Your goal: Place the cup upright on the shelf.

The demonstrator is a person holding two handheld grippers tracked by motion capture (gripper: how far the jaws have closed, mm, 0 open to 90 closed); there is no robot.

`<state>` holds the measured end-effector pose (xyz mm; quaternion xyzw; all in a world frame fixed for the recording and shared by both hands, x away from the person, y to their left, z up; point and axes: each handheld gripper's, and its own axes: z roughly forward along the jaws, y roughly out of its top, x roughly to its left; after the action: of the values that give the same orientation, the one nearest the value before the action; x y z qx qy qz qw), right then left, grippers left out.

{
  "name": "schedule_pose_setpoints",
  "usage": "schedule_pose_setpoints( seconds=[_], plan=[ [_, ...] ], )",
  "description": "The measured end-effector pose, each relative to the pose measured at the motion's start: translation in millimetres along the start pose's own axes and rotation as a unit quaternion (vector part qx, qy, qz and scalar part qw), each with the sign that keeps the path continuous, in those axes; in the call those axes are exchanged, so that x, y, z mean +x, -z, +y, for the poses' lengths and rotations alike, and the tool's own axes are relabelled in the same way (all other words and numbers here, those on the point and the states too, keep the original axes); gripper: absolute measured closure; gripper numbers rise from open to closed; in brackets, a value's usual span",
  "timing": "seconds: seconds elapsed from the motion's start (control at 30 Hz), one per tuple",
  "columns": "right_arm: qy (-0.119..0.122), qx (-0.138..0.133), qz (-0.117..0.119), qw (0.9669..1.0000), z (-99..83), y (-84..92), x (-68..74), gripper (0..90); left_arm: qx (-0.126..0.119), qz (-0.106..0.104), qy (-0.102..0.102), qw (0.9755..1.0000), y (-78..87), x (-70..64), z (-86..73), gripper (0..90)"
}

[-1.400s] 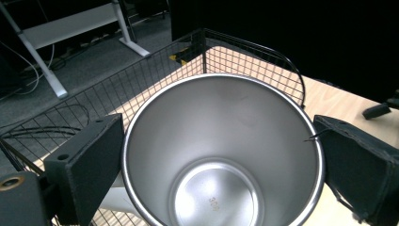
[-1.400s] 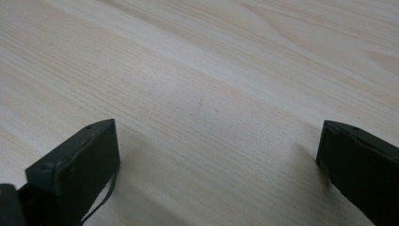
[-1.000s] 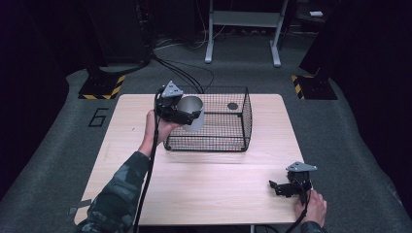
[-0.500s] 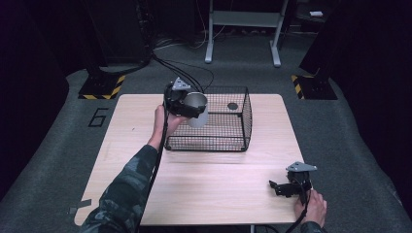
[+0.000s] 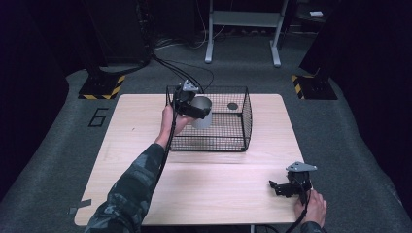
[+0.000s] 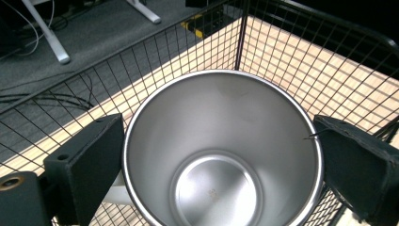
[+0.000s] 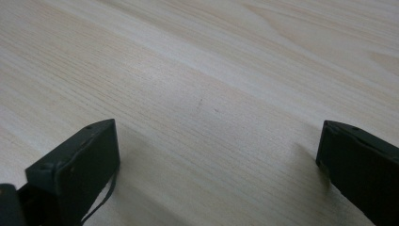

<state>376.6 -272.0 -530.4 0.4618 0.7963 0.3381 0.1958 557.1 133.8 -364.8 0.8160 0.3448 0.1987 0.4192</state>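
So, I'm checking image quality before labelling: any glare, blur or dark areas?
High view: table well lit, surroundings nearly black. Left gripper view: sharp, soft sheen inside the steel cup. Right gripper view: jaws cast soft shadows on the wood, near grain slightly blurred.

1. The left hand-held gripper (image 5: pixel 198 108) holds a metal cup (image 5: pixel 201 112) over the left part of a black wire basket (image 5: pixel 239 135), its jaws closed on the cup.
2. The basket stands on the far middle of the wooden table (image 5: pixel 136 145); a small dark round thing (image 5: pixel 232 106) lies inside it.
3. The right hand-held gripper (image 5: pixel 275 186) rests on the table near the right front corner, well apart from the basket.
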Motion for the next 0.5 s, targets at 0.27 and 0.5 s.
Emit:
schedule_pose_setpoints(
  seconds=[0.27, 0.5],
  plan=[
    [0.0, 0.0, 0.0, 1.0, 0.0, 0.0, 0.0, 0.0, 0.019, 0.001, 0.003, 0.9998, -16.2, -0.1, -5.2, 6.0],
    [0.0, 0.0, 0.0, 1.0, 0.0, 0.0, 0.0, 0.0, 0.035, 0.0, 0.001, 0.9994, -29.0, -3.0, -10.5, 6.0]
  ],
)
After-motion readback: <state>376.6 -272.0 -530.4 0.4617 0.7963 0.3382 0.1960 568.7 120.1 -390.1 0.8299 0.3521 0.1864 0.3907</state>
